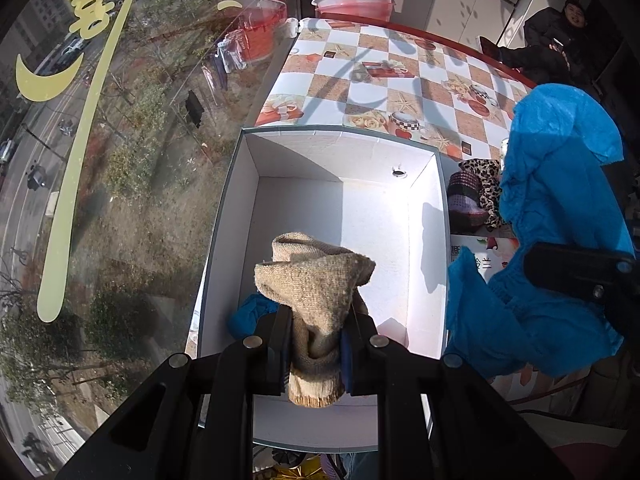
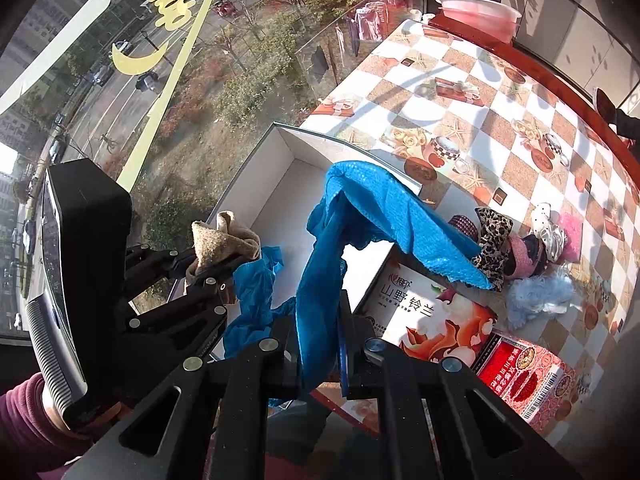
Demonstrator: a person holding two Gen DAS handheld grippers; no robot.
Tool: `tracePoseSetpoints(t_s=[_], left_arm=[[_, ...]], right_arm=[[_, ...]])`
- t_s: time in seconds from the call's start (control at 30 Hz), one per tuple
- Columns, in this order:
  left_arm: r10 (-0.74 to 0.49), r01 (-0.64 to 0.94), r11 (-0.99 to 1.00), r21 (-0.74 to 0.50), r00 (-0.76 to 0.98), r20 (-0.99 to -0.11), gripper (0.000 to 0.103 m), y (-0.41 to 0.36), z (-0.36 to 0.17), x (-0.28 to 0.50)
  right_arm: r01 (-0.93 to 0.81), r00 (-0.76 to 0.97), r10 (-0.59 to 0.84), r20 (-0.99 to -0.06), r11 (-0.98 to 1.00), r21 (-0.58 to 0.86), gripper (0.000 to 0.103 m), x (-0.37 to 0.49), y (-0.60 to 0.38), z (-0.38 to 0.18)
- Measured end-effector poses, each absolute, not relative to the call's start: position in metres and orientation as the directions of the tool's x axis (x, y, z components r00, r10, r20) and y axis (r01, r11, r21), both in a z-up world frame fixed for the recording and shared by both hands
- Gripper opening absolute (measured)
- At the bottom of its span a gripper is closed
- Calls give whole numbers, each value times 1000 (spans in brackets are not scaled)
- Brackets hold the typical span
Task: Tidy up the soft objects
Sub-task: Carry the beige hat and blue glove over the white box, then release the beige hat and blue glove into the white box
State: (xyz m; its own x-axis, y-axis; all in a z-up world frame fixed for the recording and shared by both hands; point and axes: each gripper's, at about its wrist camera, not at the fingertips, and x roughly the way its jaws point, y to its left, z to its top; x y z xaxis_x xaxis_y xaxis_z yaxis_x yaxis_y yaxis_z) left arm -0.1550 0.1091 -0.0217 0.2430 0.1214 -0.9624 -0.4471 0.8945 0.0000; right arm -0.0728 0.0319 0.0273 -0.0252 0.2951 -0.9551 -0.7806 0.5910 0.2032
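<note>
A checkered desk (image 1: 400, 80) stands by a big window. The left tongs (image 1: 316, 344) are clamped on a beige sock (image 1: 316, 280) over the white box (image 1: 424, 216). The right tongs (image 2: 320, 344) pinch a blue cloth (image 2: 384, 216) draped across the box's near corner, beside a pile of hair ties (image 2: 520, 248).

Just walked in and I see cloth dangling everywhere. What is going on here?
A person is sorting soft items into a white cardboard box on a checkered table by a window. The left gripper is shut on a beige knitted sock, held over the box. The right gripper is shut on a blue sequinned cloth that drapes across the box's edge. More blue fabric hangs near the box, and other soft items, including a leopard-print piece, lie on the table.
</note>
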Motion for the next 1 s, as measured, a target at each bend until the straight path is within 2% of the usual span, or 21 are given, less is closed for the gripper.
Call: tracePoseSetpoints(t_s=[1.0], left_arm=[[88,-473,881,-23,211,-974,21,120,-34,-146]], right_arm=[[-796,-21,256,-967,581,171,13,-61,60,12]])
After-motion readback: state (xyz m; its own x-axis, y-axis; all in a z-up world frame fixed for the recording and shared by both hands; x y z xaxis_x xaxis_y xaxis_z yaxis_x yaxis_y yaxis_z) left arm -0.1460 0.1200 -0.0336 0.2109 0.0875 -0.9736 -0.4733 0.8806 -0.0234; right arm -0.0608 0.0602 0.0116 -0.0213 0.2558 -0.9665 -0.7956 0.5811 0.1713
